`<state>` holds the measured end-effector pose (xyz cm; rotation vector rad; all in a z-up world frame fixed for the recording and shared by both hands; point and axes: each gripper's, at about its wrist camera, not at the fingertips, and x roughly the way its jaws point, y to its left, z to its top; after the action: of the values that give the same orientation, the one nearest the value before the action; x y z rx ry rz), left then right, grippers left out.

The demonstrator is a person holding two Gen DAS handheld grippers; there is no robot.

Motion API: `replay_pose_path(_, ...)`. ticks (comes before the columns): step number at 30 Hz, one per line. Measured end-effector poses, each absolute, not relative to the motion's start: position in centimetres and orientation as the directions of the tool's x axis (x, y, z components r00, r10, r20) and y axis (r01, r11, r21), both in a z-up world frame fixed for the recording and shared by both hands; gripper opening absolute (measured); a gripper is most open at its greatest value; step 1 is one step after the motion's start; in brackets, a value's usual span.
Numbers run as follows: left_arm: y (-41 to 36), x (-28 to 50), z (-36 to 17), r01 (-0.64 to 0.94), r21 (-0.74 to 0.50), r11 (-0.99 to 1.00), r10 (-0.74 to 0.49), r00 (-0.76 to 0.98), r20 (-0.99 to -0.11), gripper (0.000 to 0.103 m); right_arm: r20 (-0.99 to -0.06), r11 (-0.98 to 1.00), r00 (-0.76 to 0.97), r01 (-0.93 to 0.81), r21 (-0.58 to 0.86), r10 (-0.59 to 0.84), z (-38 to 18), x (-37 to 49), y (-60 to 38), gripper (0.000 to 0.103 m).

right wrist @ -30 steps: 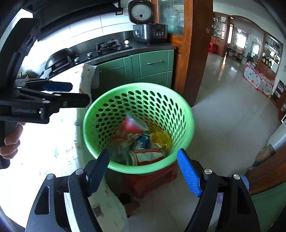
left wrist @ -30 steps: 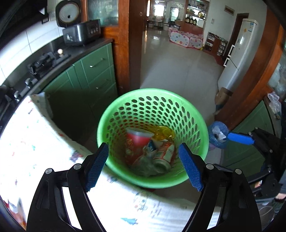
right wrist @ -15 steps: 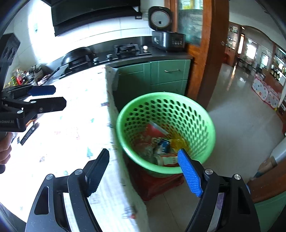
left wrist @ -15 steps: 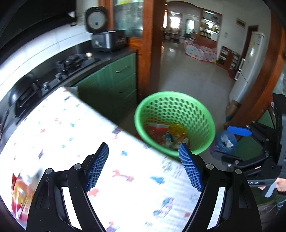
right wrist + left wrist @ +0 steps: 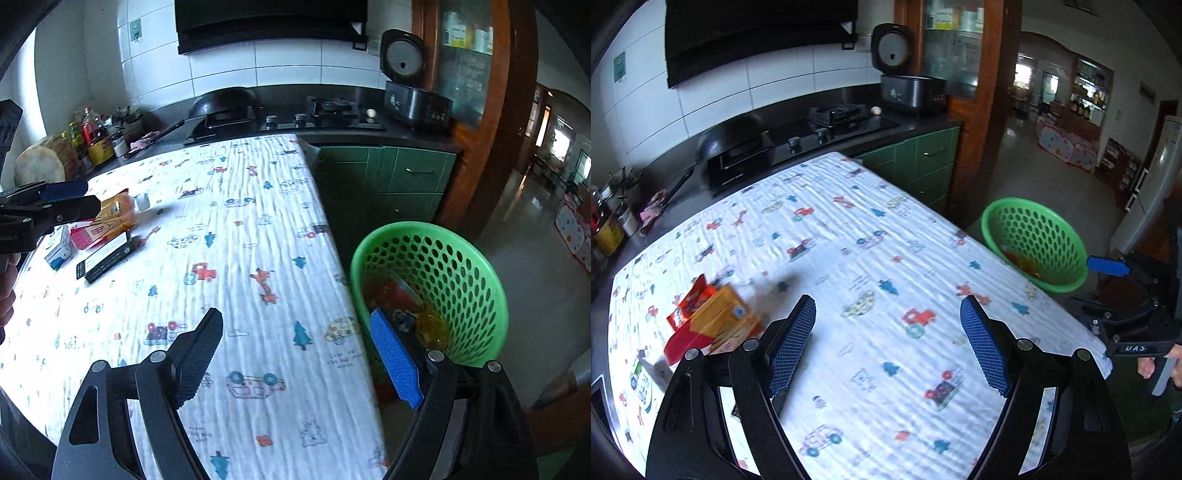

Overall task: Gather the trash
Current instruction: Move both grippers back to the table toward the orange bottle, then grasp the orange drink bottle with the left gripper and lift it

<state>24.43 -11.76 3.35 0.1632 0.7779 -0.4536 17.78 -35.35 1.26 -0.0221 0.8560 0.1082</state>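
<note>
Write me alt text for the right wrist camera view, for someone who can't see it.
Open, empty tongs point down over a table covered with a cartoon-print cloth, beside a green basket holding trash on the floor. At the table's far left lie a bottle, some cartons and a black box, with the other tongs near them.

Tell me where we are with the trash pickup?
Partly done: the green basket beside the table already holds cans and wrappers. Nothing is in hand; the left gripper and right gripper are both open and empty. Still on the tablecloth: an orange bottle, a red packet, a black box and a small carton.
</note>
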Motion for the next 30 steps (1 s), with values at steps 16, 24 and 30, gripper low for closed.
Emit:
replay_pose_path(16,2.6,30.8,0.0,0.355,0.092,0.931,-0.153,0.603,-0.783,0.082,-0.789,0.967,0.591,-0.255,0.018,0.17,0.6,21.2,-25.0,0.083)
replay_pose_path(24,4.1,33.8,-2.5,0.471,0.073,0.879,-0.221,0.538,-0.814,0.093,-0.815,0.956,0.55,-0.293,0.015,0.181,-0.5,22.8,-21.5,0.083)
replay_pose_path(30,4.1,35.0,-3.8,0.547,0.097,0.831,-0.241,0.511,-0.825,0.093,-0.832,0.952,0.526,-0.304,0.011,0.177,-1.5,23.4,-20.0,0.083)
